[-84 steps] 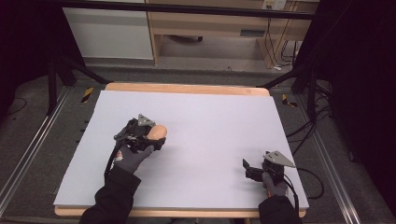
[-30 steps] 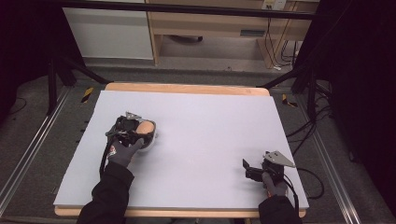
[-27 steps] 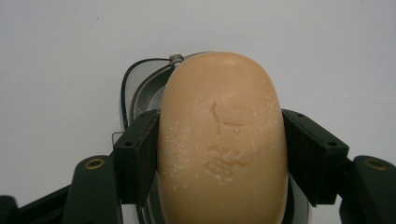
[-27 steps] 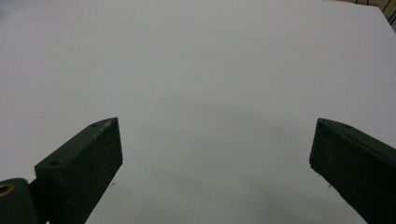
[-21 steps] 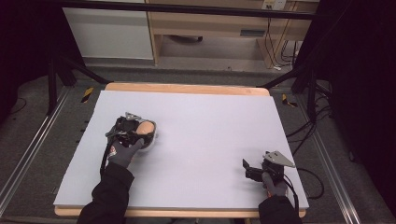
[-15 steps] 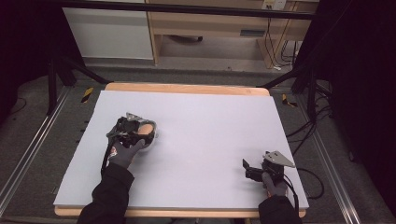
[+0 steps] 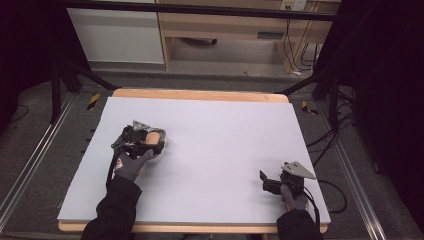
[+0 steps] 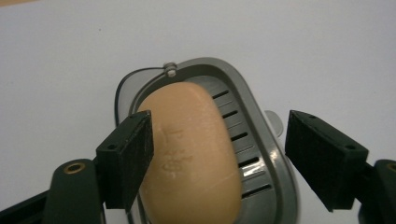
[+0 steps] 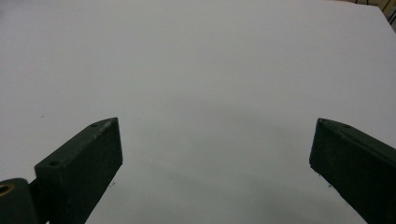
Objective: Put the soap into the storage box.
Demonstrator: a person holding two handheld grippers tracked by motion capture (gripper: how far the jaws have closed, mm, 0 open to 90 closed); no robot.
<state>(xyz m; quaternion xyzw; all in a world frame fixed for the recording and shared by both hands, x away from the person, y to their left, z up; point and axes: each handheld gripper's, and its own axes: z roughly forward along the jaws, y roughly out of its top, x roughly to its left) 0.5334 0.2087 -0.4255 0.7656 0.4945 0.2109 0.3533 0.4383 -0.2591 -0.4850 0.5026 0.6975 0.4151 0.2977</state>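
The bar of soap (image 8: 194, 154) lay in the grey soap dish (image 8: 273, 154) on the left part of the white table (image 7: 225, 130), no longer lifted as it had been a few seconds before. The left gripper (image 8: 219, 154) sat lower over the dish than earlier; its jaws had just been opening, the soap between them but the right pad clear of it. The right gripper (image 7: 270, 181) rested in the same spot near the table's right front corner, jaws spread over bare surface.

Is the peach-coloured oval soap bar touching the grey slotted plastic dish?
Touching: the left gripper view shows the soap bar lying in the dish, on its slots.
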